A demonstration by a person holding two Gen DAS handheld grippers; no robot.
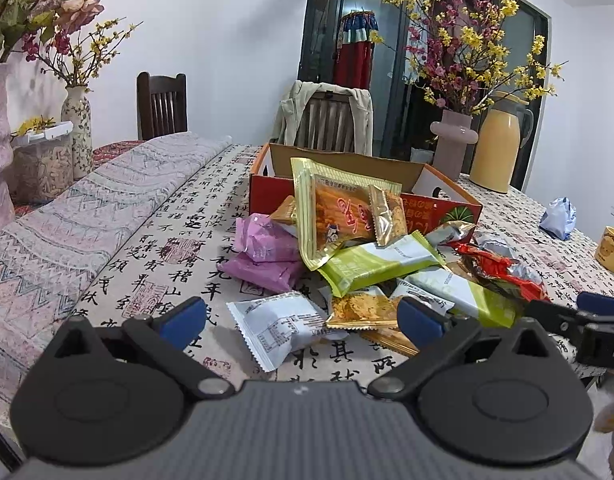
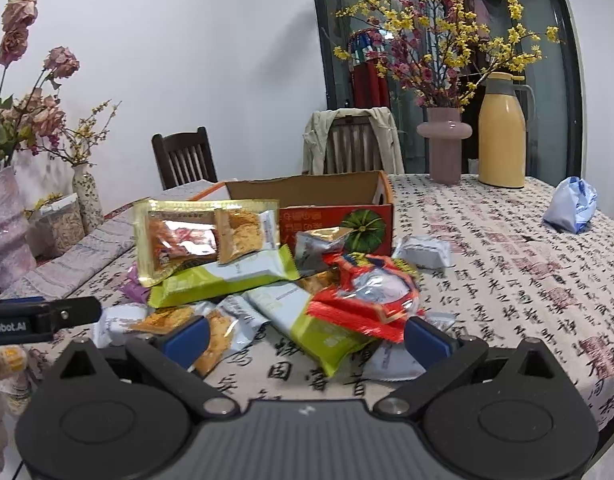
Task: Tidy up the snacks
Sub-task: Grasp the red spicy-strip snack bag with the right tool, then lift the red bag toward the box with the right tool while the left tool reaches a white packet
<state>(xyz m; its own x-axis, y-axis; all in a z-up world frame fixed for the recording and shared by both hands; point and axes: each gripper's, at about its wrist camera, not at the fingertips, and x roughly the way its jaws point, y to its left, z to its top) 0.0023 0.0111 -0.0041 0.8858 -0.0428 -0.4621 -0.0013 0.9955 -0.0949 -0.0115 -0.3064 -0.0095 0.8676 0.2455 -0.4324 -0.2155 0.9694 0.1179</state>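
A heap of snack packets (image 1: pixel 371 264) lies on the surface (image 1: pixel 179 248), against the front wall of the open red cardboard box (image 1: pixel 447 204), which bears a green pumpkin picture and writing too small to read. The cloth carries black brush calligraphy and red seals. Left gripper (image 1: pixel 303 320) hovers released over a white packet (image 1: pixel 279 326) before the box. Right gripper (image 2: pixel 307 338), also released, hovers by a red packet (image 2: pixel 367 296). "Robot.AI" shows on the left gripper's side in the right wrist view.

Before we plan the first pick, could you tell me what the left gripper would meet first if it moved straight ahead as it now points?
Most likely the white snack packet, lying on the tablecloth between the open left gripper fingers. Depth is hard to judge, so it might pass above it into the snack pile.
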